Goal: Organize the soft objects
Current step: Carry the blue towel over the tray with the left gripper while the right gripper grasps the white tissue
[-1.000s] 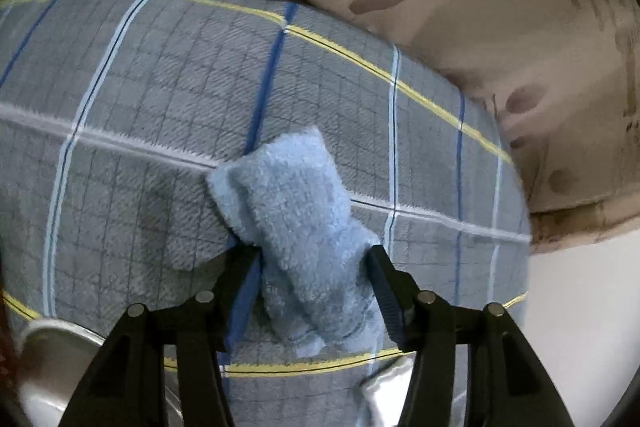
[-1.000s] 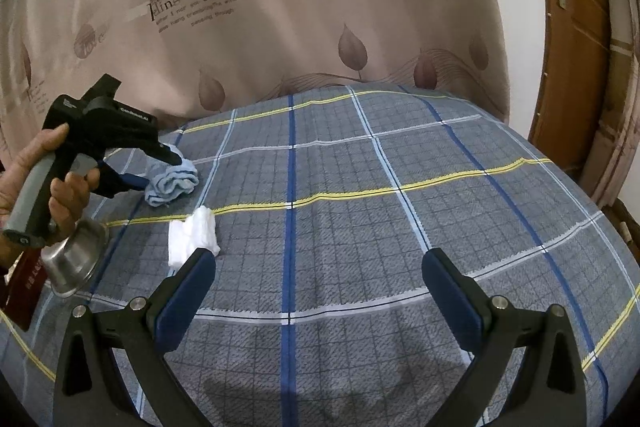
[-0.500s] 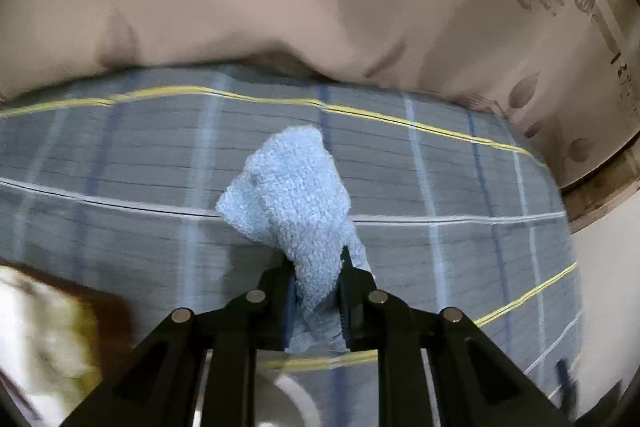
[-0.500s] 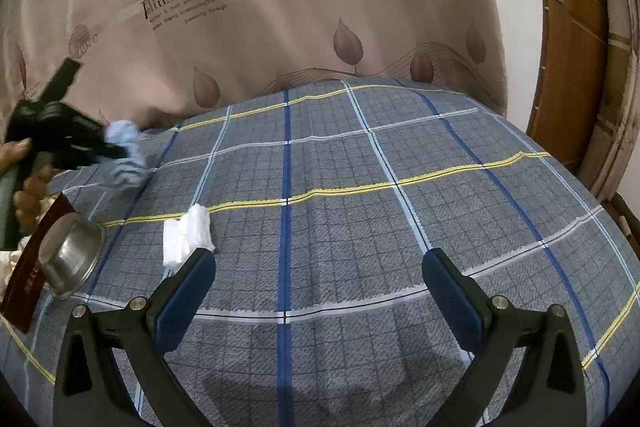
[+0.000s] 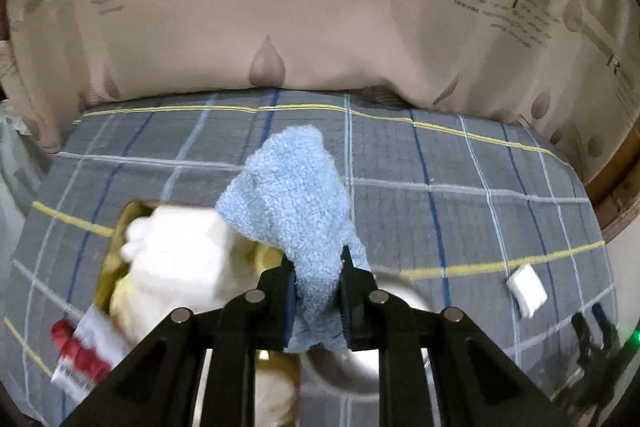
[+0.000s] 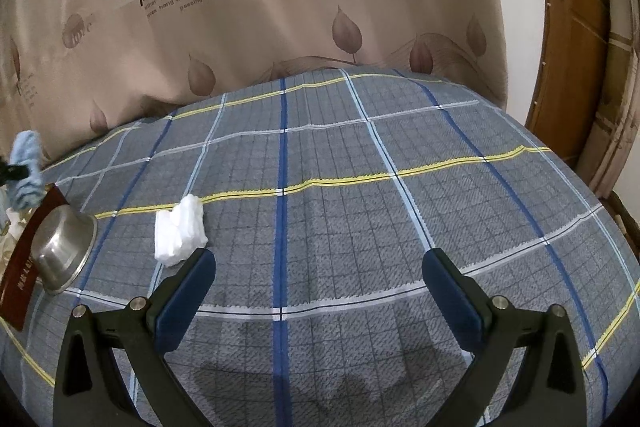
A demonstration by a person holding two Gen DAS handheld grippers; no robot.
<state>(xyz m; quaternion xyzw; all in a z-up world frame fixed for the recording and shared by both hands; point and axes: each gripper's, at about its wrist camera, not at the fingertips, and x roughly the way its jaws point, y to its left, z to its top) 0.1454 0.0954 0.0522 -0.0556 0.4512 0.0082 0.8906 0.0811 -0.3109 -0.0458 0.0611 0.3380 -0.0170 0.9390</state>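
My left gripper is shut on a light blue fluffy cloth and holds it in the air above a box holding white and yellow soft items. The cloth also shows at the far left of the right wrist view. My right gripper is open and empty over the plaid bed cover. A white crumpled soft piece lies on the cover just beyond its left finger; it also shows in the left wrist view.
A steel bowl lies tipped on a dark red booklet at the bed's left edge. A red and white packet lies by the box. A leaf-print curtain hangs behind the bed; a wooden door is at right.
My left gripper closed on the blue cloth, lifted it off the bed cover and carried it left over the box. The right gripper stayed open and nearly still.
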